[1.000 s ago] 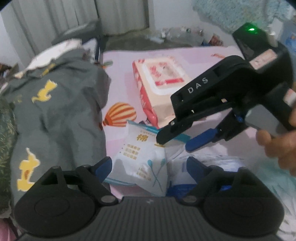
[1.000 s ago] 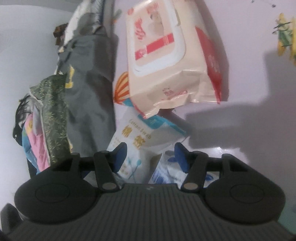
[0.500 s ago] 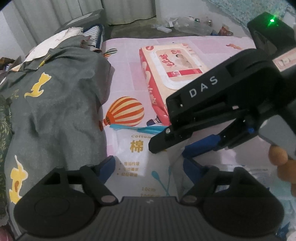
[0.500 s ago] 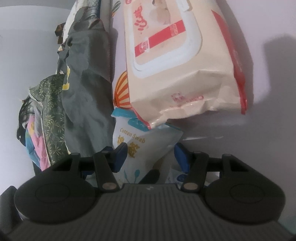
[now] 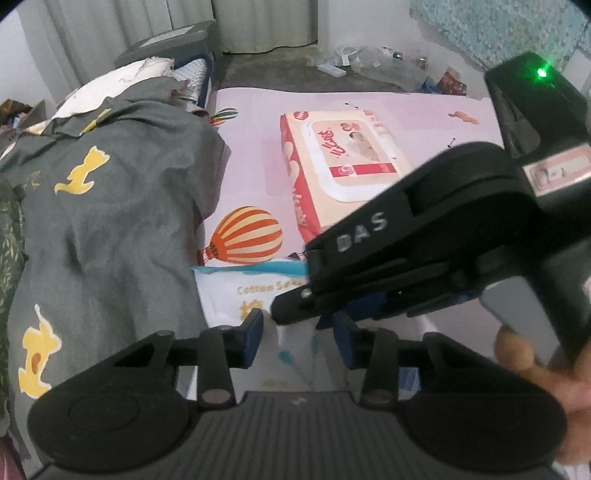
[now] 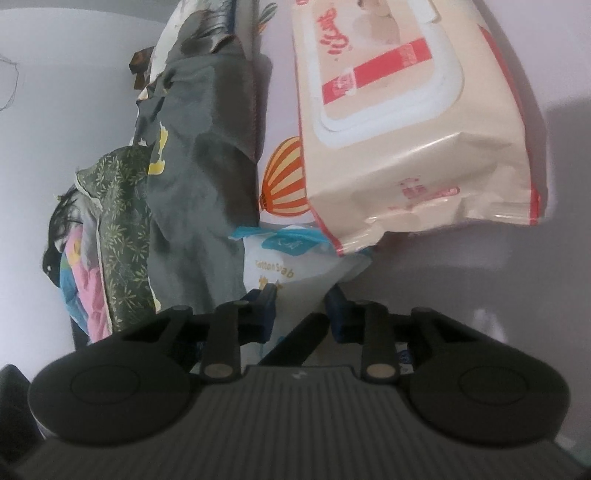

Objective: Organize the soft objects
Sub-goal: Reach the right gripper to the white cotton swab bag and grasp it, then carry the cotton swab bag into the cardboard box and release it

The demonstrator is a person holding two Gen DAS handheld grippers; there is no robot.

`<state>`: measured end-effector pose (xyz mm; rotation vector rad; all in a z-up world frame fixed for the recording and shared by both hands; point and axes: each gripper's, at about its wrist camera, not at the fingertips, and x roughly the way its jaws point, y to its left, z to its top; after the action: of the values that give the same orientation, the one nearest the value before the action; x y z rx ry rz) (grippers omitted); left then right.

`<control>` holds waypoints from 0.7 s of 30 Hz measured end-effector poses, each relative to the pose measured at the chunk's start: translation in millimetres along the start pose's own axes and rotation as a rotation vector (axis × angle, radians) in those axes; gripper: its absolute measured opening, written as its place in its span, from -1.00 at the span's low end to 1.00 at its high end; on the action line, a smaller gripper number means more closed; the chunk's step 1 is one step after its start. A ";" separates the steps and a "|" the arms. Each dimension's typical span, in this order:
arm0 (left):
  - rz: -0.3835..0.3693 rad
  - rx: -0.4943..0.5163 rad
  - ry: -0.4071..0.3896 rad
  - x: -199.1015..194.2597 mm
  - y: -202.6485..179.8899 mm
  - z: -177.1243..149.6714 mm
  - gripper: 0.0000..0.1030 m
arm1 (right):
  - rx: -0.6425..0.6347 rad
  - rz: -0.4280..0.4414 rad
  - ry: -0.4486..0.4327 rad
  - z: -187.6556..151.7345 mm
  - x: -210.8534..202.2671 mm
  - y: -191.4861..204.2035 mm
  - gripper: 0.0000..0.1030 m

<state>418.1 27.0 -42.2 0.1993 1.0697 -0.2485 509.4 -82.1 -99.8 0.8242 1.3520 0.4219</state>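
Wipes pack (image 5: 351,162) lies behind swab bag (image 5: 255,295), clothes (image 5: 103,221) left.

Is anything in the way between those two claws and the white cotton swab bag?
Nothing visible. Both the left claw and the right claw, whose jaws have just been closing, already have the cotton swab bag between their fingers.

A pink sheet (image 5: 255,155) printed with a striped balloon (image 5: 245,236) covers the surface, grey curtains (image 5: 110,29) hang behind, a dark bin (image 5: 166,44) stands beside them, and clutter (image 5: 369,62) lies on the floor (image 5: 266,70).
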 end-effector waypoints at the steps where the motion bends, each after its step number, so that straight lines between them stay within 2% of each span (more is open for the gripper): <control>1: 0.000 -0.005 0.004 -0.8 3.1 -1.1 0.05 | -0.005 -0.002 -0.004 0.1 -1.3 0.5 -0.53; 3: -0.011 -0.012 0.011 -1.6 9.1 -3.4 0.50 | -0.009 -0.009 -0.006 1.3 -6.0 -0.7 -0.57; 6: -0.042 -0.019 0.028 -0.1 16.6 -4.7 0.74 | 0.010 -0.004 0.010 1.5 -11.1 -6.5 -0.58; 8: -0.051 -0.021 0.053 5.4 18.5 -3.0 0.82 | 0.005 0.000 0.025 0.8 -10.7 -8.2 -0.58; 11: -0.064 -0.029 0.120 20.2 20.5 -0.1 0.83 | 0.007 0.025 0.045 0.7 -6.9 -11.1 -0.58; 14: -0.062 -0.075 0.203 32.6 24.0 -1.0 0.69 | 0.004 0.047 0.058 -0.6 -3.9 -7.6 -0.58; 15: -0.049 -0.081 0.196 30.7 24.4 -0.8 0.61 | 0.001 0.047 0.060 -1.3 -3.5 -5.8 -0.58; 21: -0.042 -0.120 0.163 -2.3 30.7 0.5 0.61 | -0.001 0.100 0.064 -4.5 -12.3 4.2 -0.58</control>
<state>426.6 56.4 -38.6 0.0906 1.2478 -0.2077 503.4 -86.7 -88.3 0.8866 1.3732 0.5303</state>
